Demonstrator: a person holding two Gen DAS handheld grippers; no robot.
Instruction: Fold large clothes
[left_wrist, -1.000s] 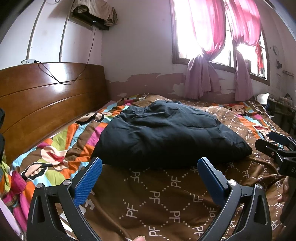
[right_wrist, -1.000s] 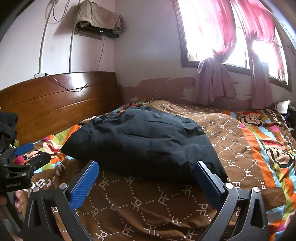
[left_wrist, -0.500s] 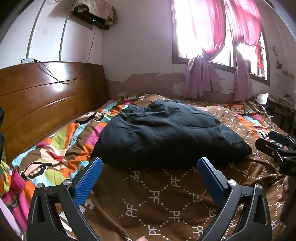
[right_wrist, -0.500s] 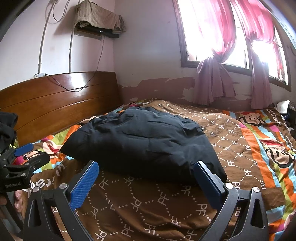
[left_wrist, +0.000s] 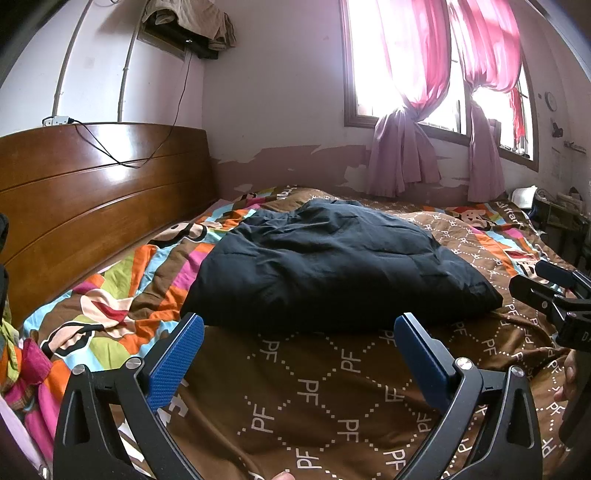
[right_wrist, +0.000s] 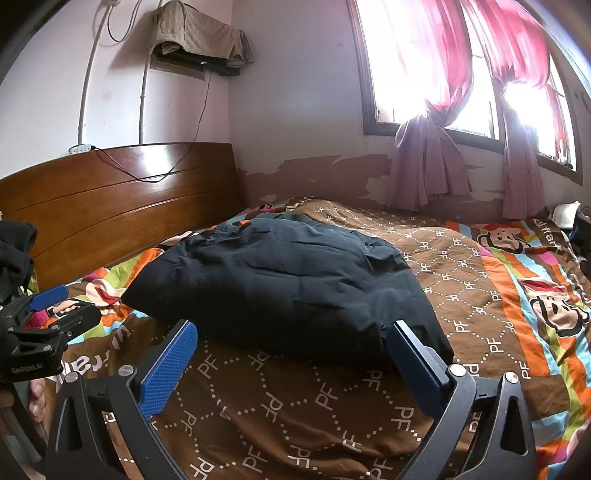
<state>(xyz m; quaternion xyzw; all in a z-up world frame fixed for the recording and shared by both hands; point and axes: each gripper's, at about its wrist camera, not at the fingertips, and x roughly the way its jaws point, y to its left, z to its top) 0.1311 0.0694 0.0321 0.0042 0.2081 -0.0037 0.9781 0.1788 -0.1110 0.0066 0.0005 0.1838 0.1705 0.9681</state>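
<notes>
Home bedrm, bed (left_wrist: 303, 387), wood headbd (left_wrist: 92, 199), pink curtains (left_wrist: 402, 110)

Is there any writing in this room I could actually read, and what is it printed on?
"PF": repeated in white across the brown bedspread.
"GenRobot.AI": on the body of the left gripper, seen from the right wrist.
Larger lettering along the bedspread's edge: cut off and upside down, unreadable.
Wall clock: too small to read.

Brown patterned bedspread (left_wrist: 332, 387) with striped cartoon border, glossy wooden headboard (left_wrist: 92, 192), tied pink curtains (right_wrist: 428, 110) at bright window.
</notes>
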